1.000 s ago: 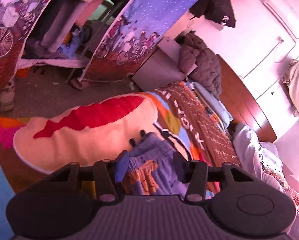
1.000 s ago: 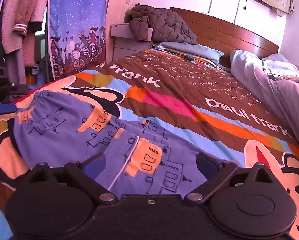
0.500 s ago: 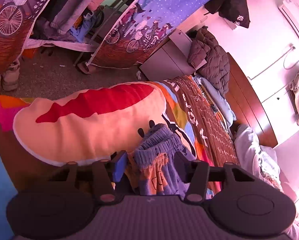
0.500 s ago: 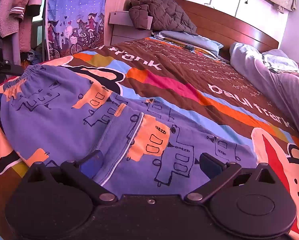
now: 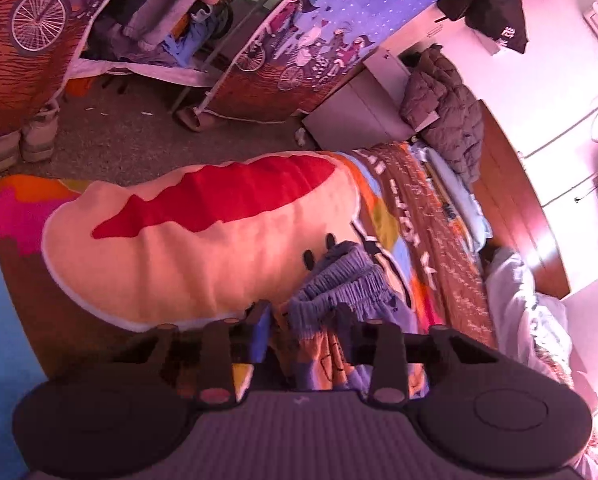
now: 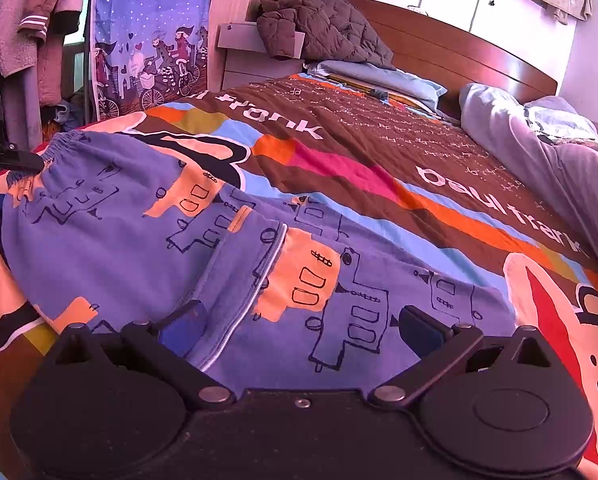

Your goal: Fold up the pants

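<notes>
Here, soft printed pants (image 6: 227, 248) with gathered, ruffled waistband (image 5: 339, 280) on quilt (image 6: 379, 160)

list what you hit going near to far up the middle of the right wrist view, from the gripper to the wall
right gripper → blue printed pants → striped bedspread → blue pillow → brown quilted jacket → wooden headboard

Bedspread (image 6: 379, 168) beyond the pants (image 6: 147, 240): open, flat. Right side blocked by heaped duvet (image 6: 539, 152); headboard end by pillow (image 6: 383, 76).
</notes>
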A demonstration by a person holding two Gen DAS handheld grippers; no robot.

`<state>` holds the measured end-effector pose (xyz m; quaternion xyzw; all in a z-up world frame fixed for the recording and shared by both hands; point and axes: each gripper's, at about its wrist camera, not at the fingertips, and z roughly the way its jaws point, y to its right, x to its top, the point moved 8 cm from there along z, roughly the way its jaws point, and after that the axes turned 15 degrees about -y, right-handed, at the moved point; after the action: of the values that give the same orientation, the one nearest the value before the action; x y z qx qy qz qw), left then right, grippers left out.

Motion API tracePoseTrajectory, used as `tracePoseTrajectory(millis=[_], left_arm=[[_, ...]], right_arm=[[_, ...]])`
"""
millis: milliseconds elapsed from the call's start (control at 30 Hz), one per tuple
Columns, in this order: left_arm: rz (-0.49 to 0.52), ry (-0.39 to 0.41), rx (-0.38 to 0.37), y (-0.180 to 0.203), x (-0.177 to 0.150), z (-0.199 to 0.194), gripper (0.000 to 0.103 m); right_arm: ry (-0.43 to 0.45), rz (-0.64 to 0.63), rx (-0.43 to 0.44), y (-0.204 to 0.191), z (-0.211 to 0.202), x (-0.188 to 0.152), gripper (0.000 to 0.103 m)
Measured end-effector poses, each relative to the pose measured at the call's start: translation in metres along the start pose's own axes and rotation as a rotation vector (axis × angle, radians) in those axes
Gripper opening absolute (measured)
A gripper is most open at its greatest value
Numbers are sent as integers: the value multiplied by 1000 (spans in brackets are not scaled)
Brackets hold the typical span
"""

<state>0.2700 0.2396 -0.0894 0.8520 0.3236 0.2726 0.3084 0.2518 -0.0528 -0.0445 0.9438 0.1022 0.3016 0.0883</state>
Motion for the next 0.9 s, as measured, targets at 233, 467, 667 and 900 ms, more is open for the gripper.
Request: tracePoseTrajectory(millis=[233, 467, 667, 900], left_arm=[[48, 20, 26, 6, -1, 0, 20], [96, 65, 1, 18, 0, -10, 17], [306, 148, 56, 57, -11, -22, 16], [458, 193, 111, 108, -26, -35, 16]], right_arm=[[1, 0, -1, -1, 0, 0, 102], [1, -3, -4, -1, 0, 0, 102], [7, -6, -9, 1, -1, 1, 102], [58, 76, 117, 21, -18, 13, 99]])
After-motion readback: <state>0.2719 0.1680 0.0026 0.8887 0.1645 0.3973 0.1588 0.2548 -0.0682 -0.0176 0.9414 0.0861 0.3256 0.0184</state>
